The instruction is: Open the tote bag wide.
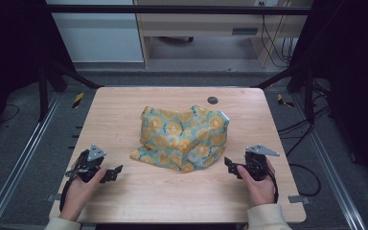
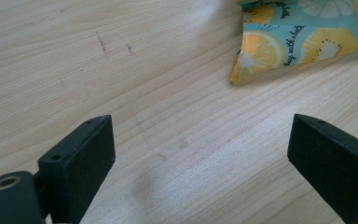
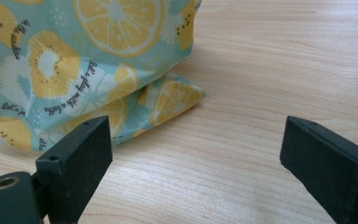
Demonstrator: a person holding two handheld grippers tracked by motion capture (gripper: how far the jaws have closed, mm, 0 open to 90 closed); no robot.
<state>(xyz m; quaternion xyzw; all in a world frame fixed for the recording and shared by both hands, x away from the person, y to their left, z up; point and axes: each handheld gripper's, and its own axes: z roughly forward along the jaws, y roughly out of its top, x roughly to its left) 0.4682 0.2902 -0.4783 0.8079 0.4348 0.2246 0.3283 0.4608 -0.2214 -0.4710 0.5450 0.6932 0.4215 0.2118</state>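
A teal cloth printed with yellow citrus slices lies crumpled in the middle of the wooden table. My left gripper rests on the table to the left of the cloth's near corner, open, nothing between its jaws. In the left gripper view that gripper points at bare wood, and the cloth's corner lies ahead to the right. My right gripper sits open just right of the cloth's near edge. From the right gripper view the gripper faces a folded cloth corner close ahead, apart from the pads.
A round dark grommet hole sits near the table's far edge. Black frame posts and cables flank the table. Bare wood surrounds the cloth on all sides.
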